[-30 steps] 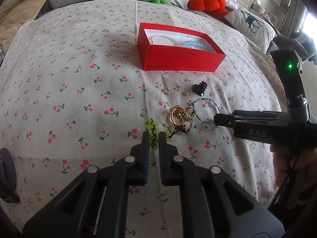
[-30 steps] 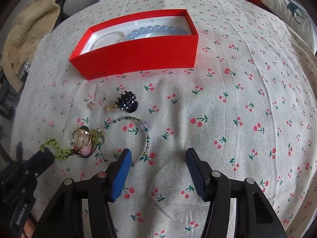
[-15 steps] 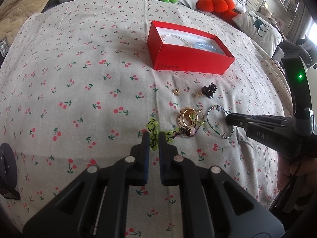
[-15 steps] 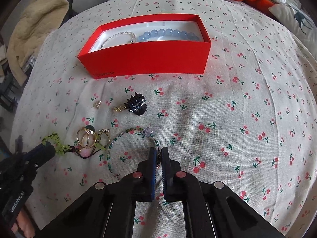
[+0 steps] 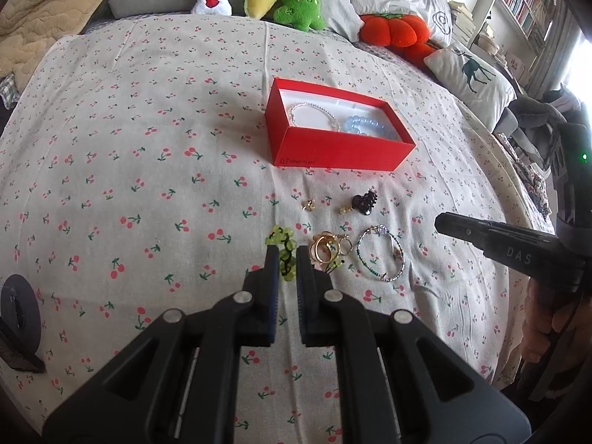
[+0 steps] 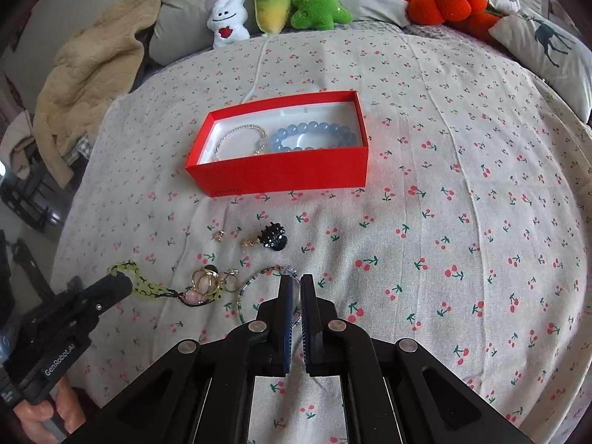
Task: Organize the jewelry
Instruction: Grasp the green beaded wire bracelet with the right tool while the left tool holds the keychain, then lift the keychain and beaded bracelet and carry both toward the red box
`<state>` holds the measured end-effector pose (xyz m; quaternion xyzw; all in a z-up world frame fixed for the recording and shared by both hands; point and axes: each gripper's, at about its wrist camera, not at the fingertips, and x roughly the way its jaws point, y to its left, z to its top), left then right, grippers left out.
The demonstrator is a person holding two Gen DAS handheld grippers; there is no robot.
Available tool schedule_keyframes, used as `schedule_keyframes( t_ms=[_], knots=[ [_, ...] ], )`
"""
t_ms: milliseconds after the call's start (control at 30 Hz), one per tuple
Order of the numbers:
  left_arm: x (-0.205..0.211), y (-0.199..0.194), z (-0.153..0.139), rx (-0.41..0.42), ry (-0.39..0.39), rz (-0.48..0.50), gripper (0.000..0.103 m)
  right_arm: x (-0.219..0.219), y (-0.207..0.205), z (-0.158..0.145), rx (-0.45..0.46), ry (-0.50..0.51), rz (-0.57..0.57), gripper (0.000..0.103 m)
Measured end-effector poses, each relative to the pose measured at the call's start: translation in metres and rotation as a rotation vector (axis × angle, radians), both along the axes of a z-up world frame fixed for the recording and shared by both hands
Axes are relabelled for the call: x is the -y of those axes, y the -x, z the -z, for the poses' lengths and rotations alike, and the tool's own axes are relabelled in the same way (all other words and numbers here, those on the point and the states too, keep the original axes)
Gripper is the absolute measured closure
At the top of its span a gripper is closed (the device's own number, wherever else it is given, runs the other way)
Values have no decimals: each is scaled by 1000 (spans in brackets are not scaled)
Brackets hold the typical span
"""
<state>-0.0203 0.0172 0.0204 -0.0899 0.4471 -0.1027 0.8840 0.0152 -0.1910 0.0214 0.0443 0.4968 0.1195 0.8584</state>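
Observation:
A red box (image 5: 335,153) (image 6: 288,174) on the bed holds a pearl bracelet (image 6: 242,140) and a blue bead bracelet (image 6: 314,135). My left gripper (image 5: 283,255) is shut on a green beaded strand (image 5: 285,259) (image 6: 142,285) that is tied to gold rings (image 5: 327,249) (image 6: 207,283). My right gripper (image 6: 295,283) is shut on the right side of a green bead bracelet (image 6: 255,283) (image 5: 381,253). A black hair claw (image 5: 364,203) (image 6: 273,238) and small gold earrings (image 5: 309,205) (image 6: 219,235) lie between the jewelry and the box.
The bed is covered with a cherry-print sheet (image 5: 148,170). Plush toys (image 6: 281,3) and pillows (image 5: 470,70) line the far edge. A beige blanket (image 6: 85,81) is heaped at the far left.
My right gripper closed from wide open onto the green bead bracelet. Both grippers have risen, and the box and jewelry look farther off. The left stays shut on the green strand.

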Motion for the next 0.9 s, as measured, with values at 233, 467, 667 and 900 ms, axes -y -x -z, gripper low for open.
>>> schedule_keyframes(
  t_ms=[233,467,667,900],
  knots=[
    [2,1,4,-19,-4,4,93,-2,-3,6,-10,-22,-5,73],
    [-3,-1,19,-78,-17,-18,93,-26,-2,35,-48,57,-78,20],
    [-4,-3,24,-94,-25,-27,93,-45,-8,74,-109,149,-98,23],
    [-5,-4,20,-83,-17,-27,93,-51,-7,68,-66,186,-117,53]
  ],
)
